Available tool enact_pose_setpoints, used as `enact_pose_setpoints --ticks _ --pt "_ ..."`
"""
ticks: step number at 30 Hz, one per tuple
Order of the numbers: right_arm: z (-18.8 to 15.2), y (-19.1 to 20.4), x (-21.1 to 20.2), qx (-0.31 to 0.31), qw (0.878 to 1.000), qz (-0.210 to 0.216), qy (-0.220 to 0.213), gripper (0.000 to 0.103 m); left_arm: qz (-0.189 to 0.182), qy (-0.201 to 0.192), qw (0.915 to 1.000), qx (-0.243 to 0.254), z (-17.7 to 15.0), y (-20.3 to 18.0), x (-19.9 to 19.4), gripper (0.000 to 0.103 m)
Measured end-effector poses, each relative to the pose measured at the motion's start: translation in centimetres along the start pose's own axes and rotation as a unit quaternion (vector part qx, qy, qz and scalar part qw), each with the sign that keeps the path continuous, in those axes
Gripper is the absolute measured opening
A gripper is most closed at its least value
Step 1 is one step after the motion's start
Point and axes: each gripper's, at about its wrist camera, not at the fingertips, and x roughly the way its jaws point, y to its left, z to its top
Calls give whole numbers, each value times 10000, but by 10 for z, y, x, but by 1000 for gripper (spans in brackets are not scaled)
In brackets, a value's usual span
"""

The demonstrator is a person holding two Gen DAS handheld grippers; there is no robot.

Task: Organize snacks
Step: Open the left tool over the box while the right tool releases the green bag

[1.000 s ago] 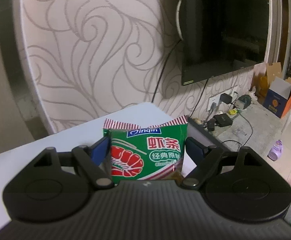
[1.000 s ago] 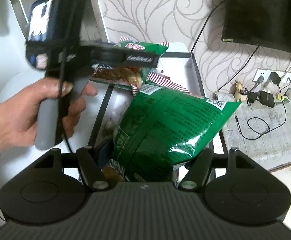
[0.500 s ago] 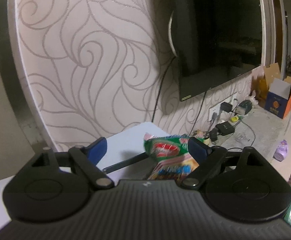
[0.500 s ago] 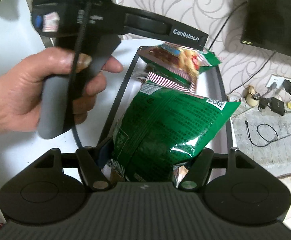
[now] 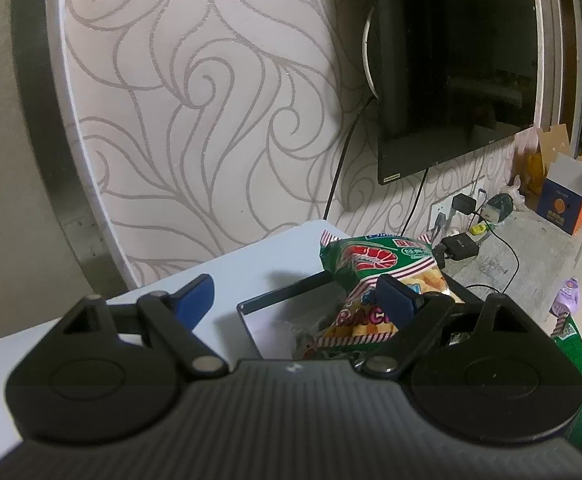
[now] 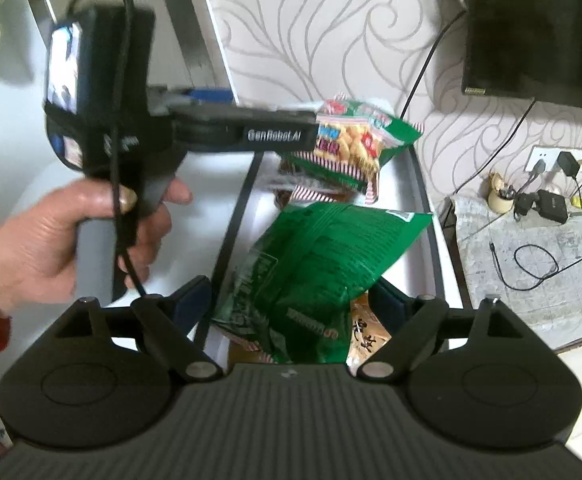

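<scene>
My left gripper (image 5: 295, 300) is open and empty, held over the near left edge of a black-rimmed tray (image 5: 279, 294). A green shrimp-chip packet (image 5: 371, 258) lies in the tray on other snack packets (image 5: 365, 320). In the right wrist view the left gripper (image 6: 227, 130) hangs above the tray (image 6: 427, 216), next to the shrimp-chip packet (image 6: 355, 140). My right gripper (image 6: 291, 300) is open around a large green snack bag (image 6: 323, 256), which rests in the tray over a brown packet (image 6: 365, 338).
The tray sits on a white table (image 5: 195, 276) against a swirl-patterned wall (image 5: 211, 100). A wall-mounted TV (image 5: 459, 68) hangs to the right. Chargers and cables (image 6: 543, 208) lie on a low grey ledge. Cardboard boxes (image 5: 567, 196) stand at far right.
My left gripper opened and let go of the shrimp-chip packet, which now lies in the tray. My right gripper opened around the large green bag, which has sunk into the tray.
</scene>
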Motion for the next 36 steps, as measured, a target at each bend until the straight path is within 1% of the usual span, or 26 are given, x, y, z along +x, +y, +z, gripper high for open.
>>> enact_pose_setpoints --ticks 2,4,6,8,10,14,15,18,23,26,30,34,36 --pt "-2 0 -12 40 9998 -18 -168 88 -24 -26 10000 -18 -1 2 -3 89" --pt "-8 0 -24 28 9995 -136 -275 86 -24 -33 10000 -15 -2 4 -4 89" --pt "-13 1 -28 -43 9992 -289 -286 76 -21 -24 10000 -29 -3 4 -5 89" --pt "-16 0 -26 -52 9990 -367 -231 71 -9 -8 10000 -48 -3 4 -5 89" --pt "-16 0 -23 -30 9988 -435 -211 69 -45 -16 10000 -49 -4 3 -6 89" --pt "-7 2 -8 -298 9974 -614 -224 65 -71 3 10000 37 -6 -2 -7 89" --pt "-4 0 -2 -333 9972 -646 -190 62 -84 10 10000 49 -7 -4 -8 89" --pt "2 -7 11 -346 9966 -731 -156 62 -114 32 9999 91 -9 -9 -8 89" --pt "4 -16 25 -253 9980 -576 -19 62 -167 72 9998 73 -12 -12 -6 89" --pt "2 -11 26 -371 9981 -501 14 62 -167 78 9998 110 -13 -16 -6 89" --pt "2 -12 17 -208 9989 -415 -21 62 -198 66 9997 100 -18 -15 -11 89" --pt "2 -17 1 -25 9993 -361 -98 64 -158 33 9999 -47 -23 -10 -21 89" --pt "1 -19 -7 104 9991 -375 -148 70 -113 -10 9999 -117 -24 -8 -28 89"
